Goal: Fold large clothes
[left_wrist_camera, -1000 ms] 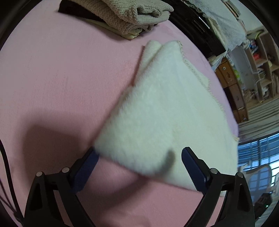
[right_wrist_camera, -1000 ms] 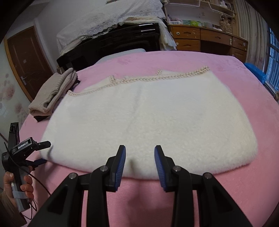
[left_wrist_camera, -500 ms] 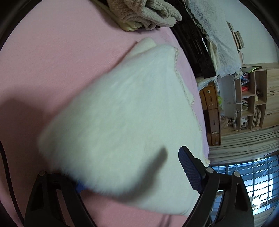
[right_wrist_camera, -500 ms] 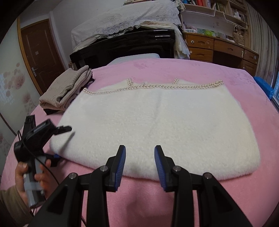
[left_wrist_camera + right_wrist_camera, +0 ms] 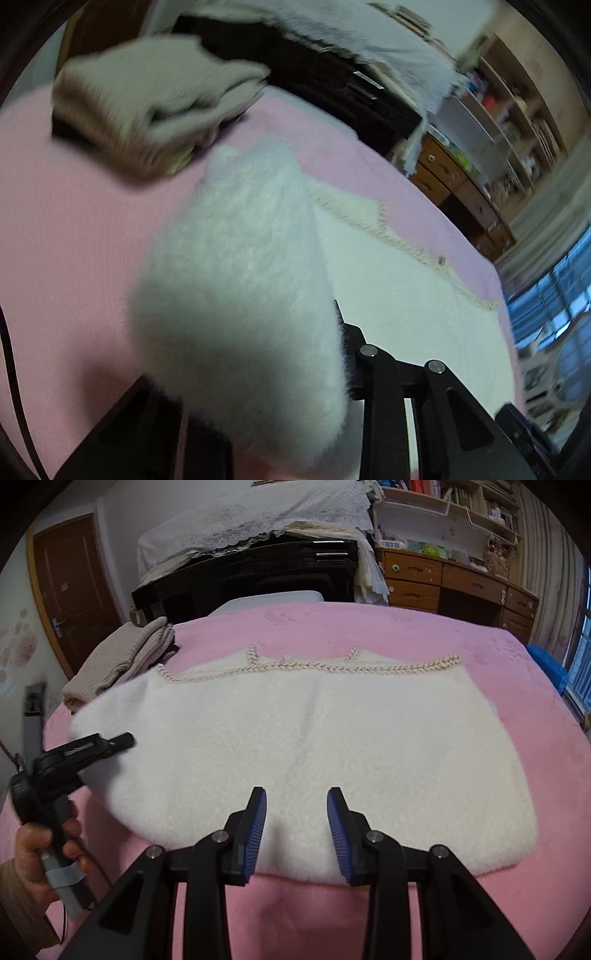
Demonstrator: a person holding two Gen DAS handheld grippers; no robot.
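Left tool point(image 5: 110, 744) closing on fleece garment point(image 5: 332, 746)

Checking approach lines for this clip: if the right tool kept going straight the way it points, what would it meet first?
Most likely the white garment: the right tool points down at its near edge, with nothing between its fingertips. Depth is unclear, so it might instead meet the pink cover just in front of that edge.
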